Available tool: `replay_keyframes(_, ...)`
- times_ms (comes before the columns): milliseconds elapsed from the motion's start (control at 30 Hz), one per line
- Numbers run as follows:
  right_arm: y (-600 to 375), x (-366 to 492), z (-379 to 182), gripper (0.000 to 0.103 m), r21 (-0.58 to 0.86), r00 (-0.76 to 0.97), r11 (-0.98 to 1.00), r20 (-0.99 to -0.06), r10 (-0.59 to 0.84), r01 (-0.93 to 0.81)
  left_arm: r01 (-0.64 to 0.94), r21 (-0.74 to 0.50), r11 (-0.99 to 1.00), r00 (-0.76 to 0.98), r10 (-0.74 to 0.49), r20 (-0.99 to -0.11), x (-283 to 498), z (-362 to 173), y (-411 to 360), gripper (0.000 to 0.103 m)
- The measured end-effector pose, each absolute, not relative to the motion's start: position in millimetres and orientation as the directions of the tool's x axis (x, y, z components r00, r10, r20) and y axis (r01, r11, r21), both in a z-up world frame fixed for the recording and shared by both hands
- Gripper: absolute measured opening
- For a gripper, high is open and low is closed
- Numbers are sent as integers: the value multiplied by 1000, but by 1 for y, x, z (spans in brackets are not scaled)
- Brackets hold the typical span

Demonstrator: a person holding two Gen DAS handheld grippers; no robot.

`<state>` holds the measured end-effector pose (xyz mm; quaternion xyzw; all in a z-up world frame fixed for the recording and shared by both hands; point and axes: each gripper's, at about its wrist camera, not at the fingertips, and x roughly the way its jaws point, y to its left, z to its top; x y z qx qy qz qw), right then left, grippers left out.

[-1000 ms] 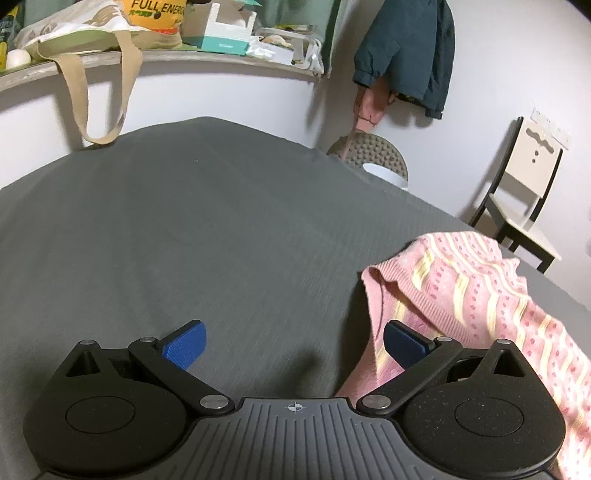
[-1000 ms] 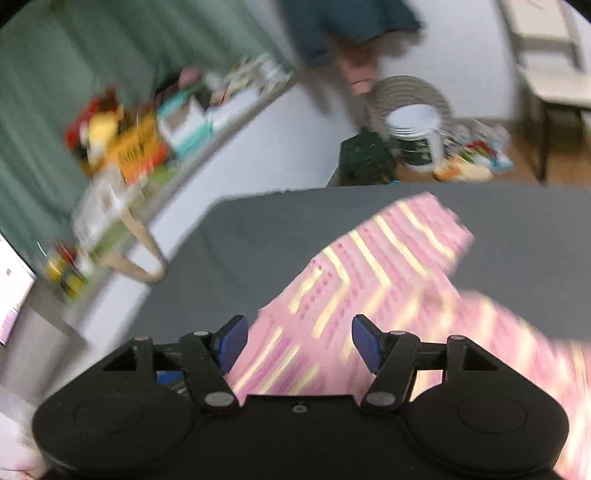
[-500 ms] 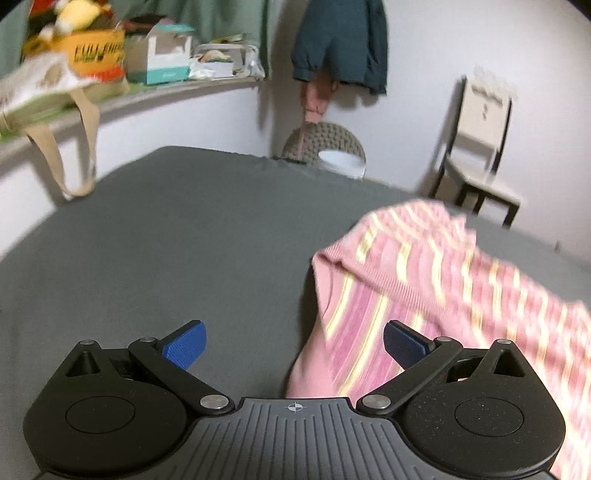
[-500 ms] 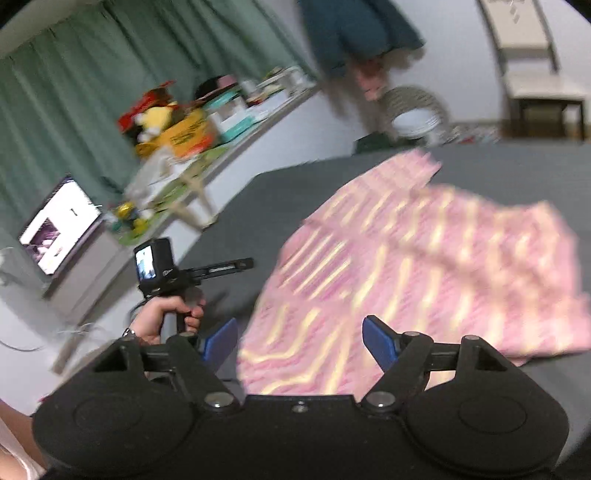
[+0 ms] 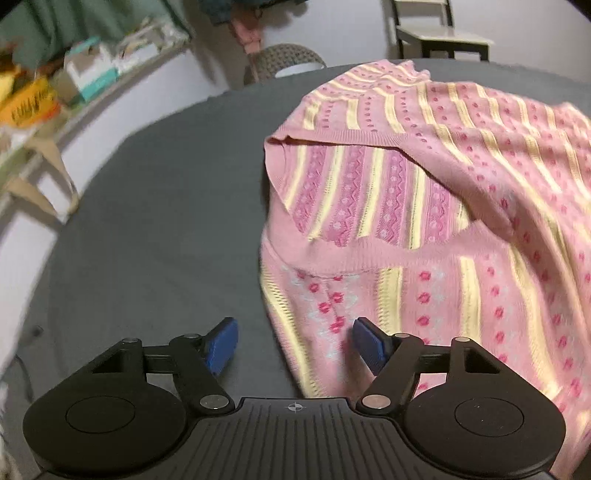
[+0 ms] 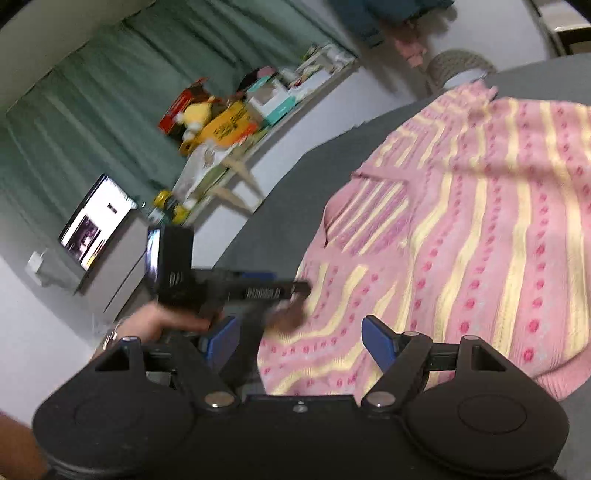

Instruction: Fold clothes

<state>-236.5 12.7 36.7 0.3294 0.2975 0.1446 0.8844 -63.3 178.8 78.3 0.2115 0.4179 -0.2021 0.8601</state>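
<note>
A pink knit sweater (image 5: 424, 206) with yellow stripes and red dots lies spread on the grey surface (image 5: 166, 221), its neck opening facing me in the left wrist view. My left gripper (image 5: 295, 341) is open just above the sweater's near left edge, with nothing between its blue pads. In the right wrist view the same sweater (image 6: 480, 229) fills the right side. My right gripper (image 6: 301, 338) is open over the sweater's near edge and holds nothing. The left gripper (image 6: 301, 287), held in a hand (image 6: 159, 325), shows blurred at the sweater's left edge.
A cluttered shelf (image 5: 85, 77) with boxes and a hanging tote bag runs along the left wall. A chair (image 5: 439, 33) and a woven basket (image 5: 284, 62) stand beyond the far edge. A lit laptop screen (image 6: 96, 225) and green curtains (image 6: 110, 110) are at the left.
Both grippers have swung toward the sweater and come lower. The left gripper's jaws have narrowed somewhat and now sit at the sweater's near left edge.
</note>
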Motion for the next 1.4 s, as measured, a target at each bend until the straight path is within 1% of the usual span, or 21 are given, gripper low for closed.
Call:
replay_keyframes(67,13,-238,34,73,661,770,748,-446,456,-61,511,110,852,528,-211,-823,-57,76,181,70)
replay_keyframes(100,13,-239,33,73,661,769,748,-448,456,-58,508,84,857,507,-218,-834,-54,72,181,62)
replay_keyframes(133,12,-240,32,73,666,769,744,-448,455,-52,505,79,860,492,-212,-844,-52,64,181,46)
replay_keyframes(200,10,-240,30,73,684,771,729,-442,458,-41,488,89,868,483,-184,-856,-49,54,182,36)
replay_keyframes(267,8,-242,28,73,695,773,718,-437,460,-34,481,59,875,471,-201,-859,-49,52,185,30)
replay_keyframes(300,9,-242,27,73,697,772,717,-437,461,-33,477,46,878,467,-209,-859,-50,53,186,23)
replay_keyframes(333,9,-243,27,73,694,773,719,-439,459,-33,476,37,878,464,-216,-859,-51,54,188,9)
replay_keyframes(367,9,-243,27,73,692,774,721,-439,457,-33,476,27,879,460,-223,-859,-52,55,189,7)
replay_keyframes(533,12,-243,25,73,689,766,724,-447,462,-35,461,-37,887,448,-268,-853,-49,67,205,6)
replay_keyframes(667,23,-239,21,73,659,739,750,-481,472,-50,411,-85,907,444,-281,-851,-33,78,239,6)
replay_keyframes(833,42,-235,20,73,631,704,770,-502,502,-99,293,-190,937,346,-289,-893,6,49,290,7)
replay_keyframes(967,46,-235,19,74,635,697,765,-501,513,-106,306,-269,913,348,-370,-861,2,48,299,7)
replay_keyframes(1000,45,-235,18,74,635,695,765,-504,513,-104,313,-271,910,352,-377,-857,-1,50,299,8)
replay_keyframes(1067,46,-235,17,74,633,693,768,-510,510,-100,323,-246,914,369,-360,-857,-6,54,298,20)
replay_keyframes(1100,46,-235,17,74,630,692,770,-513,509,-100,328,-215,920,379,-336,-862,-9,57,296,34)
replay_keyframes(1133,46,-235,17,74,624,690,775,-516,508,-104,336,-177,925,395,-309,-865,-12,61,296,52)
replay_keyframes(1200,50,-235,18,74,607,684,786,-523,508,-119,354,-93,931,466,-262,-845,-24,73,294,75)
replay_keyframes(1233,53,-235,18,73,599,677,790,-528,513,-131,362,-69,929,499,-256,-828,-29,79,293,81)
replay_keyframes(1300,59,-233,17,73,577,666,805,-548,507,-138,394,-73,916,529,-291,-797,-35,86,293,82)
replay_keyframes(1367,64,-231,13,63,559,655,819,-571,495,-131,430,-84,899,524,-324,-787,-36,88,289,82)
replay_keyframes(1400,66,-229,10,61,554,648,824,-584,489,-123,440,-64,896,524,-315,-791,-35,86,285,81)
